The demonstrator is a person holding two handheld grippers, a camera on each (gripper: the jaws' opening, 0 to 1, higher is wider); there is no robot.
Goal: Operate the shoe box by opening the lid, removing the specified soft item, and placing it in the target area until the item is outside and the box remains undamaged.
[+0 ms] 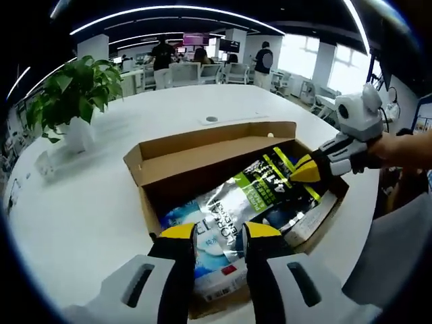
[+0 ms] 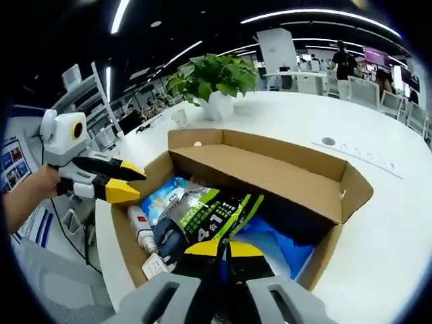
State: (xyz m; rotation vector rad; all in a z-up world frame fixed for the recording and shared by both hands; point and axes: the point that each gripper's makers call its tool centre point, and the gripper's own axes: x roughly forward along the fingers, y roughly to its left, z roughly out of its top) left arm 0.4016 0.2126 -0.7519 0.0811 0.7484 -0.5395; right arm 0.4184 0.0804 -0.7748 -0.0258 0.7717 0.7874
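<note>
An open cardboard shoe box (image 1: 202,145) (image 2: 270,172) lies on the white table, its lid folded back. Inside, a black-and-green soft pouch (image 1: 270,182) (image 2: 209,216) rests over a silver-and-blue pouch (image 1: 216,216) (image 2: 162,192) and some blue plastic (image 2: 283,246). My right gripper (image 2: 225,250) (image 1: 297,174) reaches into the box, its yellow-tipped jaws pinched shut on the near edge of the black-and-green pouch. The left gripper (image 1: 221,233) (image 2: 140,183) hovers over the opposite end of the box, open, with the silver-and-blue pouch below the gap.
A potted green plant (image 1: 74,94) (image 2: 212,77) stands on the round white table (image 1: 81,202) (image 2: 391,223) beyond the box. A small white bottle (image 2: 142,233) lies in the box corner. The table edge runs close to the box. People and desks are far behind.
</note>
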